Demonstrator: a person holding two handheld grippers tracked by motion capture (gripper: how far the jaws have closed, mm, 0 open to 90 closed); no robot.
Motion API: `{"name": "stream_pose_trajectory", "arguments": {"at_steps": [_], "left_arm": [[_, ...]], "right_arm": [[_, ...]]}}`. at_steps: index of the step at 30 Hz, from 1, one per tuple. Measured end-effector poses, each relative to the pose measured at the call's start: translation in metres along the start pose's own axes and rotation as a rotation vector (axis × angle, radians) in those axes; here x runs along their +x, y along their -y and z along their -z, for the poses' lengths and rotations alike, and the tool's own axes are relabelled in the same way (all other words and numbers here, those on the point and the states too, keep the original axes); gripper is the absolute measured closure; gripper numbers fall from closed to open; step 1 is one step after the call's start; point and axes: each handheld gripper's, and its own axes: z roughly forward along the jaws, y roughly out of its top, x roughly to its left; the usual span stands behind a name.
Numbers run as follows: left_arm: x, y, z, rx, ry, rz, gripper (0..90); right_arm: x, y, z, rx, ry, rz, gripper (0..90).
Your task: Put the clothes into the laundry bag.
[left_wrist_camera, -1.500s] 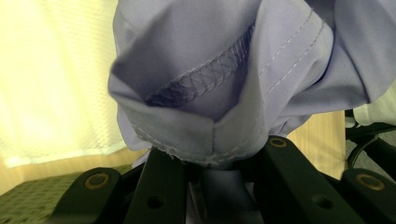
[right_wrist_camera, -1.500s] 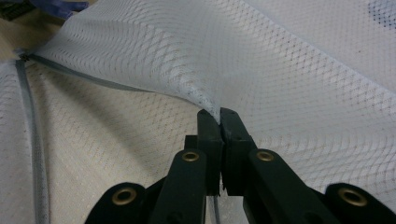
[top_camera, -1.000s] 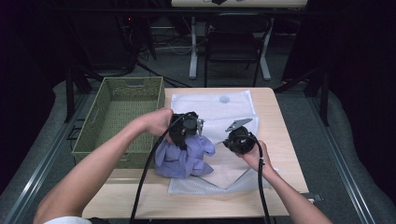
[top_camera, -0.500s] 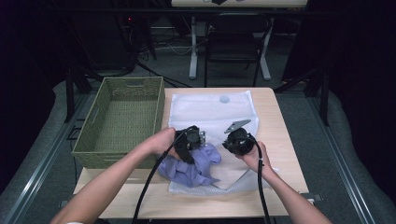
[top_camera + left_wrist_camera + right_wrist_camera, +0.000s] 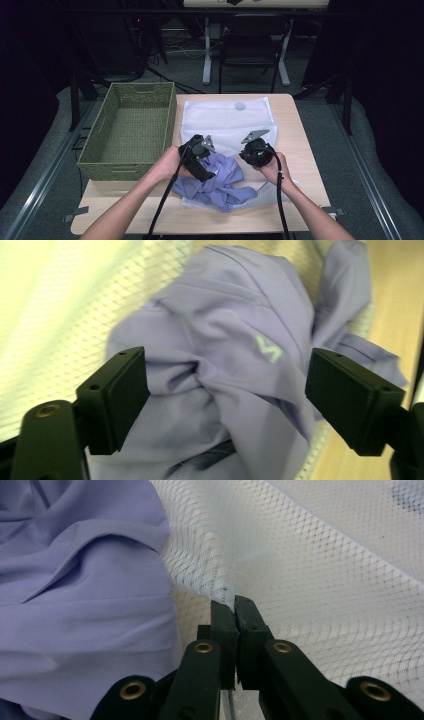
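A crumpled lavender garment (image 5: 217, 182) lies at the near mouth of a white mesh laundry bag (image 5: 227, 117) spread across the table. In the left gripper view the garment (image 5: 225, 370) bulges between the wide-apart jaws of my left gripper (image 5: 225, 395), which is open and just above it. The left gripper (image 5: 202, 160) hangs over the garment's left part in the high view. My right gripper (image 5: 234, 605) is shut on a pinched fold of the mesh bag (image 5: 310, 570), beside the garment (image 5: 85, 600). From above, the right gripper (image 5: 255, 150) sits at the bag's right side.
A green woven basket (image 5: 100, 145) stands on the table's left part, right beside the bag. The wooden table (image 5: 295, 135) shows bare along its right edge and front. A chair (image 5: 250, 35) and another table's legs stand beyond the far edge.
My left gripper has moved toward me and down with the garment, from the bag's middle to its near end. The right gripper has stayed almost still, holding the mesh.
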Motion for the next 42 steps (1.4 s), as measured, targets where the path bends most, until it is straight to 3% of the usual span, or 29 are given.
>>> {"name": "stream_pose_trajectory", "arguments": {"at_steps": [2,7,11,12,13,14,16,19,22,25,27,29,32,35,38,40,42], "left_arm": [[-0.004,-0.001,-0.004,-0.021,0.004,0.018,21.2],[-0.012,-0.002,-0.02,-0.011,-0.009,0.011,33.1],[-0.02,0.001,-0.046,0.028,0.028,-0.016,59.4],[-0.02,0.001,-0.046,0.028,0.028,-0.016,65.0],[-0.023,0.003,-0.052,0.031,0.032,-0.016,65.0],[-0.026,0.005,-0.059,0.046,0.043,-0.02,73.4],[-0.028,0.006,-0.063,0.045,0.043,-0.015,79.1],[-0.028,0.002,-0.056,-0.002,0.012,-0.004,82.5],[-0.028,-0.004,-0.045,-0.072,-0.028,0.034,82.8],[-0.026,-0.006,-0.05,-0.064,-0.029,0.06,80.0],[-0.021,-0.002,-0.069,-0.018,0.011,0.085,74.7],[-0.019,0.0,-0.07,-0.013,0.022,0.092,62.7],[-0.021,0.002,-0.054,-0.048,-0.017,0.099,42.3],[-0.022,0.006,-0.034,-0.099,-0.059,0.109,32.0],[-0.018,0.011,-0.024,-0.116,-0.096,0.132,27.8],[-0.014,0.014,-0.028,-0.101,-0.089,0.157,28.7],[-0.013,0.017,-0.039,-0.068,-0.067,0.155,33.8]], "right_arm": [[0.0,-0.001,0.001,-0.005,-0.005,-0.001,88.8],[0.001,-0.001,0.003,-0.005,-0.014,-0.008,88.8],[0.002,-0.001,0.003,-0.002,-0.024,-0.009,88.8],[0.002,-0.001,0.003,-0.002,-0.024,-0.009,88.8],[0.003,-0.001,0.004,-0.006,-0.026,-0.017,88.8],[0.003,-0.002,0.005,-0.009,-0.029,-0.016,88.8],[0.003,-0.003,0.007,-0.015,-0.032,-0.018,88.8],[0.004,-0.006,0.012,-0.029,-0.034,-0.021,88.8],[0.006,-0.01,0.018,-0.051,-0.035,-0.018,88.7],[0.007,-0.011,0.019,-0.059,-0.037,-0.023,88.6],[0.007,-0.01,0.016,-0.047,-0.042,-0.027,88.5],[0.008,-0.008,0.014,-0.037,-0.041,-0.028,88.5],[0.007,-0.006,0.014,-0.032,-0.04,-0.026,88.5],[0.006,-0.006,0.014,-0.033,-0.041,-0.031,88.5],[0.005,-0.005,0.013,-0.031,-0.043,-0.024,88.5],[0.005,-0.005,0.013,-0.029,-0.041,-0.024,88.5],[0.006,-0.005,0.013,-0.025,-0.038,-0.018,88.5]]}}
